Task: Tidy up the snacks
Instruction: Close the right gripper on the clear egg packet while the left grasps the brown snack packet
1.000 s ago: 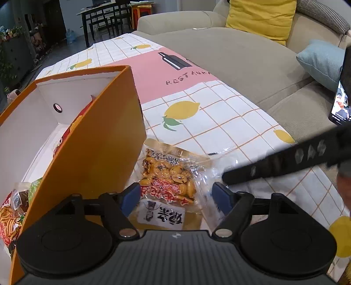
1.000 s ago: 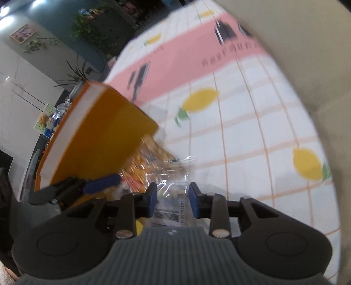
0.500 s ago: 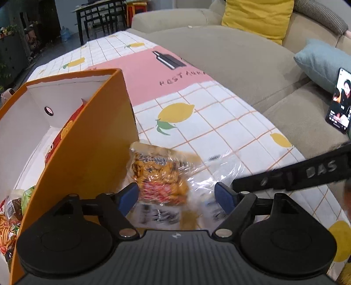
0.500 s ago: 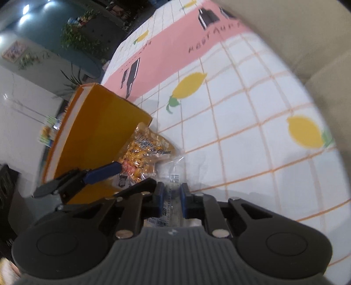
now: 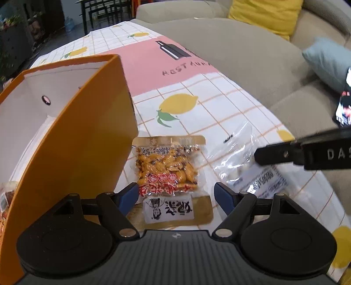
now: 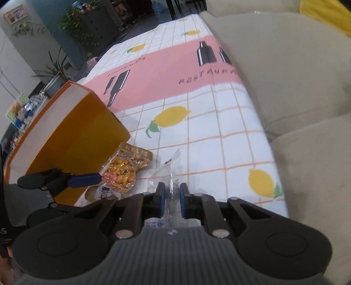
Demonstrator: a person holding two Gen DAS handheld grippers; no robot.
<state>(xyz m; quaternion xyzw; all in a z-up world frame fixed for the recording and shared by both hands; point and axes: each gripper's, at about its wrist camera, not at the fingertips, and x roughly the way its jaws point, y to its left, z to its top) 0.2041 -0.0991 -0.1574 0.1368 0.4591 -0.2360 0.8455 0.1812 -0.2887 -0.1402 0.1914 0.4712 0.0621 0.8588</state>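
Note:
A gold-edged snack packet (image 5: 169,173) of orange nuts lies flat on the lemon-print cloth, right beside the orange box (image 5: 72,142). My left gripper (image 5: 176,195) is open, its blue fingertips on either side of the packet's near end. The packet also shows in the right wrist view (image 6: 125,171). My right gripper (image 6: 171,197) is shut on a clear plastic snack bag (image 6: 171,173), which also shows in the left wrist view (image 5: 243,162), to the right of the packet. The box (image 6: 72,133) holds other snacks (image 5: 5,197) at its near left end.
The lemon-print tablecloth (image 5: 219,114) runs along a beige sofa (image 5: 252,54) on the right, with a yellow cushion (image 5: 265,13), a light blue cushion (image 5: 326,59) and a lit phone (image 5: 344,103). Plants (image 6: 72,28) stand beyond the table's far end.
The right gripper has closed on the clear bag and pulled it rightward off the nut packet. The packet now lies flat and square between the left fingers. The left gripper stays open.

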